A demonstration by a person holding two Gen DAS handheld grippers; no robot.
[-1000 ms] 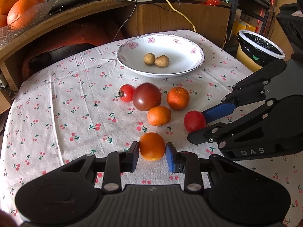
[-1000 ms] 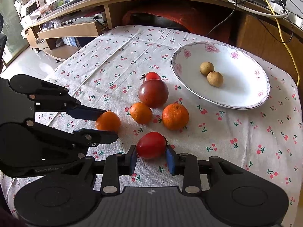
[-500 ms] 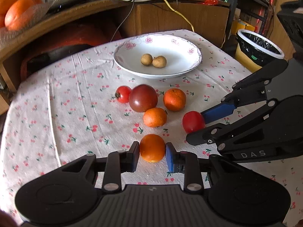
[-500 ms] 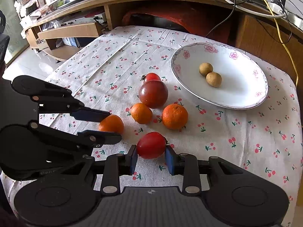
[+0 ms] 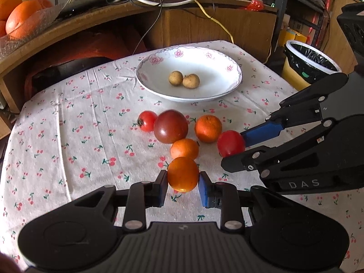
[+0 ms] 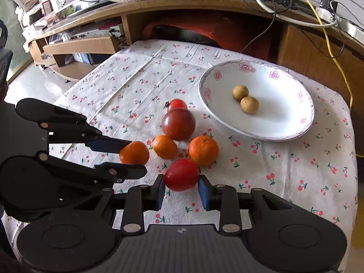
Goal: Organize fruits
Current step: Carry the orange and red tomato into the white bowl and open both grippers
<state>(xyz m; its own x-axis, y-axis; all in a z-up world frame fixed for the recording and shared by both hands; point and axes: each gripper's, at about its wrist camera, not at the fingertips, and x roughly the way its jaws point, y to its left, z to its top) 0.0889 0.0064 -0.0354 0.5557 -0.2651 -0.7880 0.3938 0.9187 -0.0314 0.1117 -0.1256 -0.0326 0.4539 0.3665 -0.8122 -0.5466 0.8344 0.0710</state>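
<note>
In the left wrist view my left gripper [image 5: 183, 182] is shut on an orange [image 5: 183, 174], held just above the cloth. My right gripper [image 6: 181, 186] is shut on a red tomato [image 6: 181, 174], also raised a little. Each gripper shows in the other's view: the right one [image 5: 234, 145] with its tomato [image 5: 231, 143], the left one [image 6: 129, 154] with its orange [image 6: 134, 152]. On the table lie a dark tomato [image 5: 171, 126], a small red tomato [image 5: 147, 121] and two oranges [image 5: 208, 128] [image 5: 184, 149]. Behind them, a white flowered plate [image 5: 213, 72] holds two small brown fruits [image 5: 175, 78].
The table wears a cherry-print cloth [image 5: 68, 125]. A bin with a black liner [image 5: 311, 61] stands beyond its right edge. A curved wooden shelf behind the table carries cables and a glass bowl of oranges [image 5: 20, 16]. The same plate [image 6: 273, 122] lies far right in the right wrist view.
Both grippers have risen slightly with their fruit: the orange and the red tomato now hang above the cloth and overlap the fruit behind them. The fruit on the table has not moved.
</note>
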